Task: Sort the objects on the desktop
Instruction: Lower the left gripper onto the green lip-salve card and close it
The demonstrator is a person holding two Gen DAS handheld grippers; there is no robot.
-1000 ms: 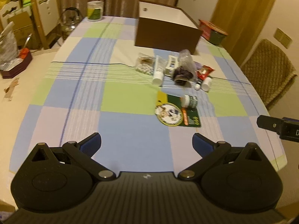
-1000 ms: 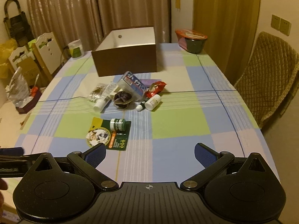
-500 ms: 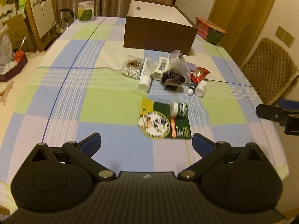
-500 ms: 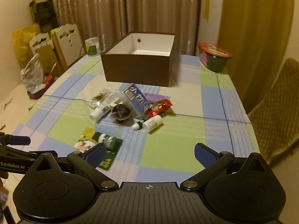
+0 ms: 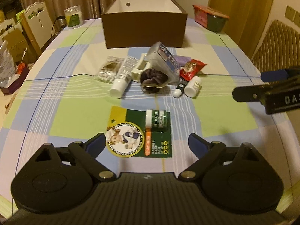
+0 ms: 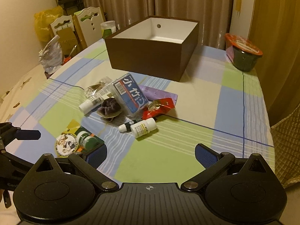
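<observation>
I am holding my left tongs (image 5: 146, 143) low over the near edge of the worktop (image 5: 78, 112), both blue pads spread wide and gripping nothing. They are pointing straight down the checked cloth, with the green blister card (image 5: 139, 131) and its small green jar (image 5: 156, 118) lying just ahead, between the two fingers in view but not touched.

I am holding my right tongs (image 6: 151, 154) to the right of the left ones, angled leftward toward the pile; these too are gaping wide and carrying nothing. In the left wrist view their dark fingertip (image 5: 262, 91) is reaching in from the right edge, above the cloth.

The clutter is lying mid-worktop: a white tube (image 5: 121, 76), a bag of white beads (image 5: 107, 72), a dark scrunchie (image 5: 153, 78), a clear blue-labelled pack (image 6: 129, 94), a red sachet (image 6: 158, 107), a white pill bottle (image 6: 143, 127) and a small green stick (image 6: 129, 124) touching it. Beyond them the brown box (image 6: 150, 56) is standing open, its white inside bare as far as I can see.
</observation>
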